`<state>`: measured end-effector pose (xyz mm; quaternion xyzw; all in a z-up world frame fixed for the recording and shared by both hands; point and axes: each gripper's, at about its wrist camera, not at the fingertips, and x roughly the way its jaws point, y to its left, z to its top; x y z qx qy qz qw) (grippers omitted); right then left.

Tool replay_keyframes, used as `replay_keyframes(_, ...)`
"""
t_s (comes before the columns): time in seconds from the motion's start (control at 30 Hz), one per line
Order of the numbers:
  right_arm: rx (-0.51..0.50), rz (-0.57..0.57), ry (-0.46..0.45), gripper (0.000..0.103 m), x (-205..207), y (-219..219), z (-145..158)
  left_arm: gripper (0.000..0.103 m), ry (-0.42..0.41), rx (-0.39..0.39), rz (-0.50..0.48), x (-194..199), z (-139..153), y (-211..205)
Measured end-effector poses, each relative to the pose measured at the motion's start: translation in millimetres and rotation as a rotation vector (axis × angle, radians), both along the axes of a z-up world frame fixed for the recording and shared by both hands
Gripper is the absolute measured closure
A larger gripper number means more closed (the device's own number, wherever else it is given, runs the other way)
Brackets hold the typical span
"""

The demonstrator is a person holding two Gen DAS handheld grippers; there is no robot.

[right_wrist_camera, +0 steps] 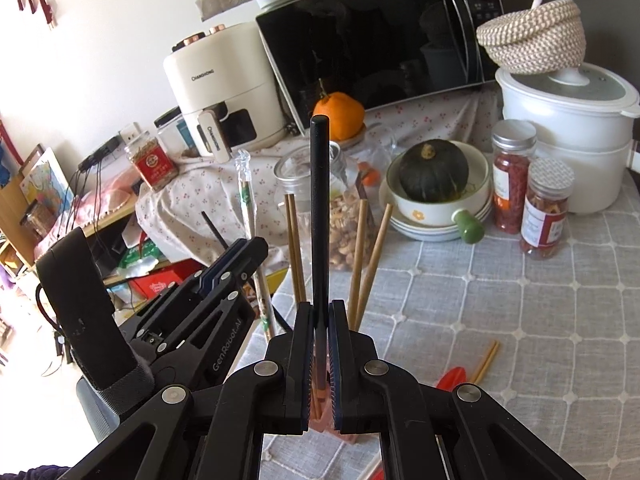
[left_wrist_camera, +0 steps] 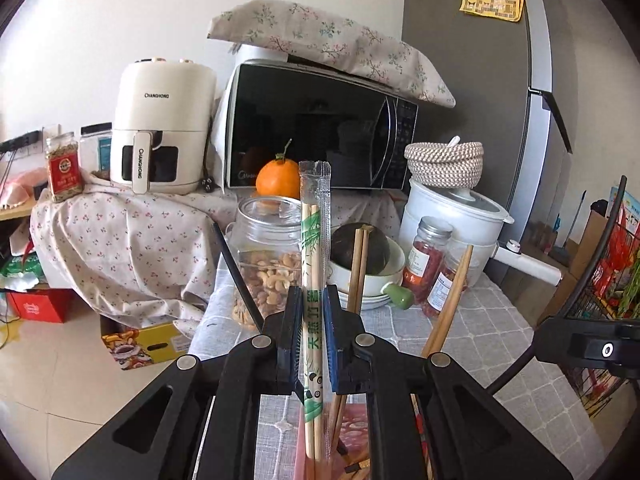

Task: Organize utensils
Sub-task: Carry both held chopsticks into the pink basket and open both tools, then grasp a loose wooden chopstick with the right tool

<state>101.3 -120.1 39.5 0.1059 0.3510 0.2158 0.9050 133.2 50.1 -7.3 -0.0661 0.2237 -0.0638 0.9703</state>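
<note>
Black chopstick [right_wrist_camera: 320, 216] upright, clamped by your right gripper [right_wrist_camera: 320, 344] over the pink holder [right_wrist_camera: 322, 420], your left gripper [left_wrist_camera: 311, 336] pinching the wrapped bamboo chopsticks [left_wrist_camera: 314, 248] above that holder, brown chopsticks [right_wrist_camera: 366, 256] standing in it, nut jar [right_wrist_camera: 340, 208] behind.

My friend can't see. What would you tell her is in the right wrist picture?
The right gripper holds a black chopstick upright between its jaws. Wooden chopsticks stand just behind it, and the left gripper holds wrapped chopsticks nearby.

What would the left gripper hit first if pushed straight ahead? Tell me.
Probably the glass nut jar, directly beyond the left gripper, which is shut on wrapped chopsticks. The orange sits behind it; depth is uncertain.
</note>
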Motion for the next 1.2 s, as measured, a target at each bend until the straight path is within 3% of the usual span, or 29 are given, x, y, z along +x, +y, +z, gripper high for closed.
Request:
replay_keyframes(0.3,0.068,-0.002,0.006,0.089,4,-10,-1,0.087,0.092,-0.028,-0.035,-12,3,2)
replay_keyframes(0.37,0.074,-0.007,0.003,0.087,2,-13,2,0.081,0.119,-0.036,-0.040,-15,6,4)
replay_keyframes(0.53,0.077,-0.010,-0.031,0.071,-10,-20,14,0.050,0.174,-0.038,-0.054,-29,15,13)
replay_keyframes(0.63,0.078,-0.004,-0.060,0.063,-19,-25,22,0.037,0.209,-0.023,-0.057,-39,18,19)
replay_keyframes(0.83,0.071,-0.044,-0.086,0.044,-32,-45,26,0.025,0.299,0.020,-0.072,-56,14,31)
replay_keyframes(1.07,0.007,-0.180,0.052,0.041,-11,-79,-18,0.023,0.500,0.043,-0.117,-59,-23,38)
replay_keyframes(1.2,-0.064,-0.255,0.220,0.041,11,-92,-67,0.023,0.582,0.038,-0.125,-56,-43,36)
